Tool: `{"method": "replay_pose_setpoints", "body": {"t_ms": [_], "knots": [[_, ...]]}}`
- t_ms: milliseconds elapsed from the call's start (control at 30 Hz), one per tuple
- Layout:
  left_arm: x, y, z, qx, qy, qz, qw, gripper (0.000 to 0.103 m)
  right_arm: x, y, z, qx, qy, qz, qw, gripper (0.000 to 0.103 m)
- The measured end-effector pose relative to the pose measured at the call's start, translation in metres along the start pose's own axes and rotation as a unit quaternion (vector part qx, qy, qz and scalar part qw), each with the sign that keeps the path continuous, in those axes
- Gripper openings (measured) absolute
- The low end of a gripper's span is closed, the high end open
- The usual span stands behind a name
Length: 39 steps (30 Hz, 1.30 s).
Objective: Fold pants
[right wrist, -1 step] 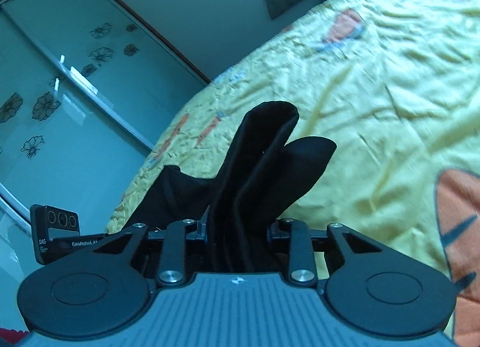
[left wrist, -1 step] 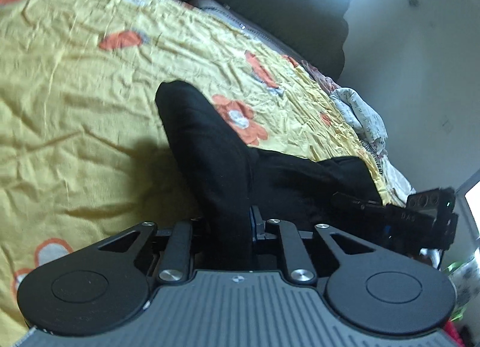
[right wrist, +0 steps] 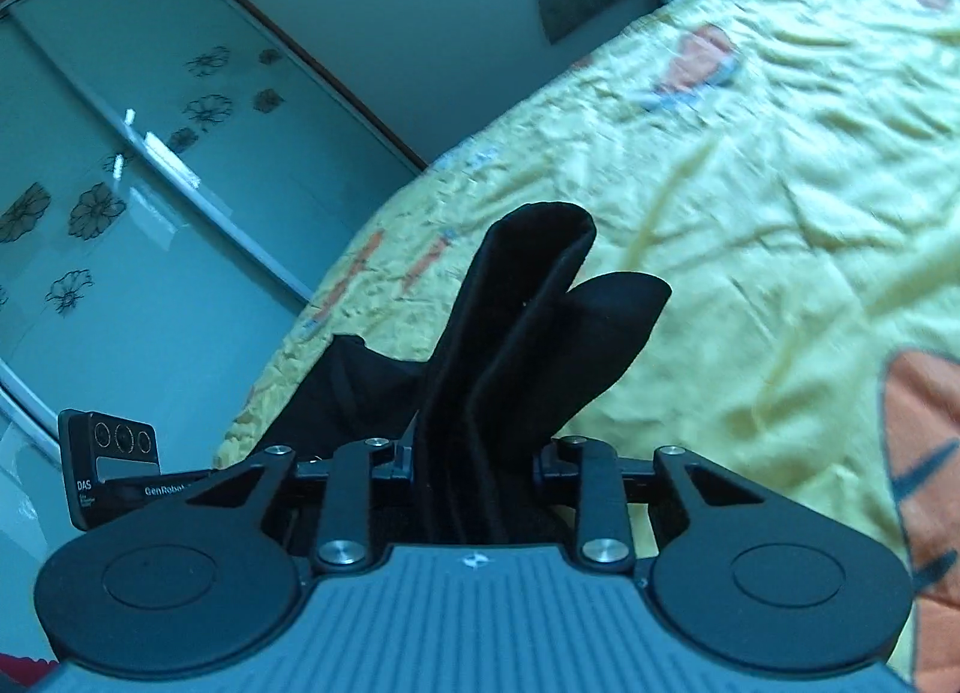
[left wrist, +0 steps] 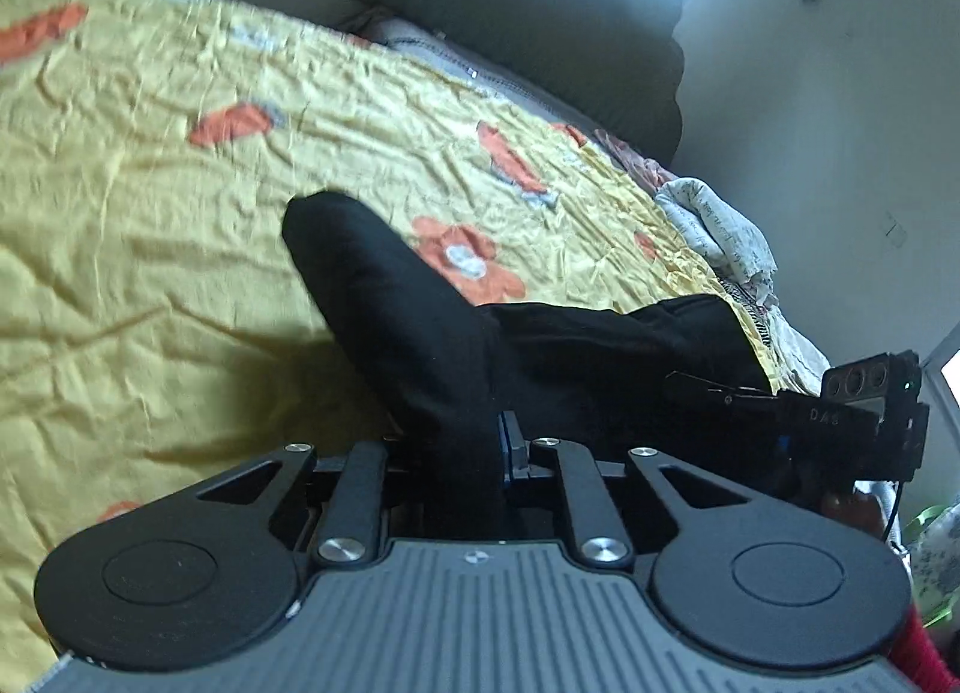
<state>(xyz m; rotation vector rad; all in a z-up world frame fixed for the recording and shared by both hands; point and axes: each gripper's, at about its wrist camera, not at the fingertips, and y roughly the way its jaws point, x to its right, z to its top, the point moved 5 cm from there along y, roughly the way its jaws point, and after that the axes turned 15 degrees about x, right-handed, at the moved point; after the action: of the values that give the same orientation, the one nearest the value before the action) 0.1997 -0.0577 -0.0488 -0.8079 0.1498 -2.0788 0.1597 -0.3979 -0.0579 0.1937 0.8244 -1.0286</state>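
Black pants [left wrist: 420, 345] lie on a yellow flowered bedspread [left wrist: 150, 213]. My left gripper [left wrist: 459, 447] is shut on a bunched fold of the pants, which rises up between its jaws. The rest of the pants stretches right toward the other gripper [left wrist: 840, 423], seen at the right edge. In the right wrist view my right gripper [right wrist: 474, 459] is shut on a thick layered fold of the pants [right wrist: 528, 345]; the cloth stands up from the jaws. The left gripper's body [right wrist: 114, 465] shows at the lower left there.
A dark pillow [left wrist: 540, 27] and a patterned cloth [left wrist: 720, 231] lie at the bed's far right side. A wall [left wrist: 840, 123] is behind. In the right wrist view, glass wardrobe doors [right wrist: 120, 201] with flower prints stand beyond the bed's edge.
None: the earlier frames are from the same moment and show the same scene.
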Motion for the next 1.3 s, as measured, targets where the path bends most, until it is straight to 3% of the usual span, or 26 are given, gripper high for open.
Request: {"method": "replay_pose_setpoints", "body": {"t_ms": [233,767,1033,1300], "knots": [[-0.006,-0.019,0.035,0.044,0.044,0.037,0.9974,0.016,-0.033,0.032,0.014,0.009,-0.028,0.028,0.999,0.029],[-0.058,-0.011,0.100,0.056,0.078,0.107,0.9897,0.016,-0.048,0.129,0.032,0.015,-0.013,0.042,0.999,0.029],[-0.093,0.013,0.112,0.047,0.065,0.142,0.9866,0.016,-0.052,0.173,0.032,0.014,-0.030,0.030,0.999,0.029],[-0.117,0.024,0.100,0.023,0.041,0.160,0.9860,0.016,-0.033,0.195,0.019,0.000,-0.030,-0.003,1.000,0.029]]}}
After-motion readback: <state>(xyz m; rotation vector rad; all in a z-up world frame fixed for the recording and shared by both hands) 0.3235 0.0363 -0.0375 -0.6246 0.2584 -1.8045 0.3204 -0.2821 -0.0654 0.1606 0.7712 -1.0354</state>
